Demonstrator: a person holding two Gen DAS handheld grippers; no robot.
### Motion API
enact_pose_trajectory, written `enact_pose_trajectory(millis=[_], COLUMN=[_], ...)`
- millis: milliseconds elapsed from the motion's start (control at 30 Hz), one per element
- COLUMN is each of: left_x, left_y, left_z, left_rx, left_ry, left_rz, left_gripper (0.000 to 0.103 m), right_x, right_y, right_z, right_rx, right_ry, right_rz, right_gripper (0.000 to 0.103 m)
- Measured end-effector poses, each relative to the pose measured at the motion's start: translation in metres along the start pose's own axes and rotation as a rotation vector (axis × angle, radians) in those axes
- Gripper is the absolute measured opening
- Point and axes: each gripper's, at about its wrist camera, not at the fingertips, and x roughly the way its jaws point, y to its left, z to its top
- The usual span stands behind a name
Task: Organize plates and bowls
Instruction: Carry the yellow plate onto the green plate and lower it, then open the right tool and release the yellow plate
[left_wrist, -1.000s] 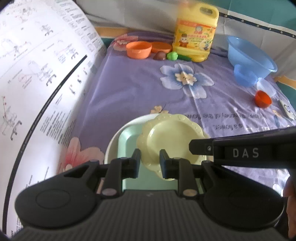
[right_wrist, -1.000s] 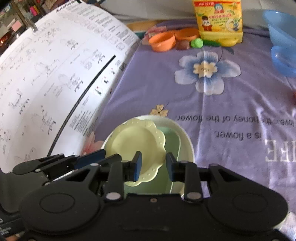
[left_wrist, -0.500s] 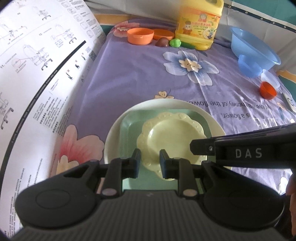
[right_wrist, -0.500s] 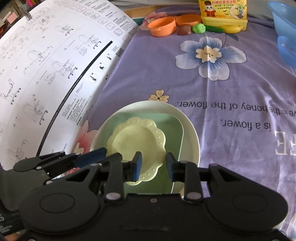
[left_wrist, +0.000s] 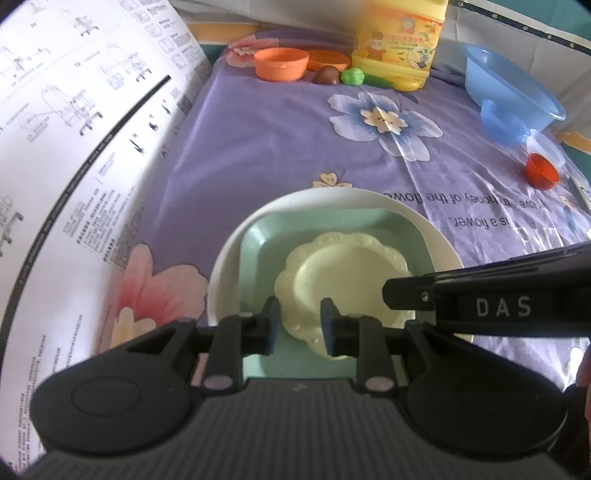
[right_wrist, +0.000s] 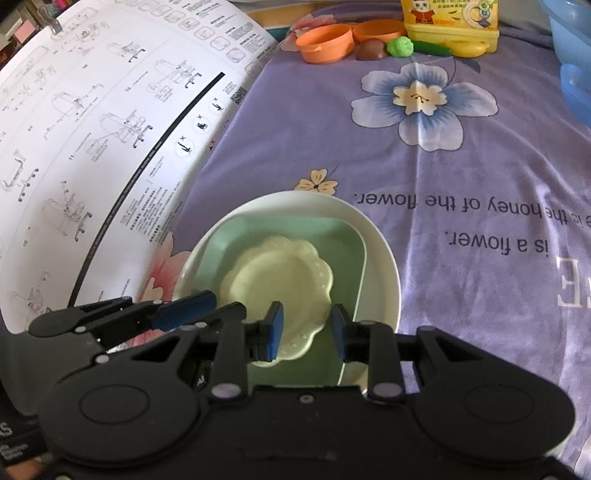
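A pale yellow scalloped plate (left_wrist: 347, 280) lies inside a mint green square plate (left_wrist: 266, 236), which lies in a round white plate (left_wrist: 236, 251) on the purple flowered cloth. The same stack shows in the right wrist view: yellow plate (right_wrist: 284, 277), green plate (right_wrist: 332, 236), white plate (right_wrist: 384, 266). My left gripper (left_wrist: 297, 326) is open, its fingers over the yellow plate's near rim. My right gripper (right_wrist: 306, 334) is open, its fingers astride that rim too. Neither holds anything. Each gripper's fingers show in the other's view.
A large white instruction sheet (left_wrist: 74, 147) covers the left. At the back stand two orange bowls (left_wrist: 282, 64), toy food (left_wrist: 352, 76) and a yellow detergent jug (left_wrist: 399, 40). Blue bowls (left_wrist: 509, 99) and a small red cup (left_wrist: 541, 170) sit at the right.
The yellow plate has come down from a raised, tilted hold to lie flat in the green plate. Both grippers have drawn back and up a little, so more of the stack shows.
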Motion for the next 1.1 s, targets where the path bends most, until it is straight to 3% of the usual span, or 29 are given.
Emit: enact_pose_trajectory(millis=[33,100,133,167,200,267,367,533,1100], left_x=[-0.001,-0.005,-0.007,-0.010,-0.014,-0.022,-0.029,-0.033,-0.033], left_y=[0.000,-0.001,-0.001,-0.001,0.000,0.002,0.006,0.003,-0.045], left_z=[0.000,0.001,0.001,0.002,0.003,0.006,0.011,0.016,0.031], left_rx=[0.001,0.002,0.001,-0.004,-0.012,-0.025,-0.049,-0.059,-0.021], left_ry=[-0.005,-0.018,-0.023,-0.031,-0.044,-0.075,-0.091,-0.092,-0.072], left_rz=[0.008,0.018,0.026,0.031,0.036,0.060,0.061,0.064,0.033], left_gripper=[0.037,0.058,0.064,0.078,0.090,0.103,0.103,0.103,0.103], right_x=[-0.001,-0.003,-0.005,-0.008,-0.012,-0.023,-0.038,-0.054,-0.090], right_y=[0.000,-0.001,-0.001,-0.002,-0.003,-0.003,-0.003,-0.010,-0.063], right_z=[0.000,0.000,0.001,0.001,0.002,0.001,0.003,0.002,-0.012], right_rx=[0.000,-0.001,0.001,0.001,0.002,-0.014,-0.042,-0.047,0.066], right_ry=[-0.003,-0.009,-0.014,-0.018,-0.025,-0.069,-0.114,-0.163,-0.211], right_rz=[0.000,0.003,0.006,0.011,0.017,-0.008,-0.019,-0.045,-0.103], right_gripper=[0.030,0.033,0.040,0.056,0.065,0.086,0.096,0.103,0.103])
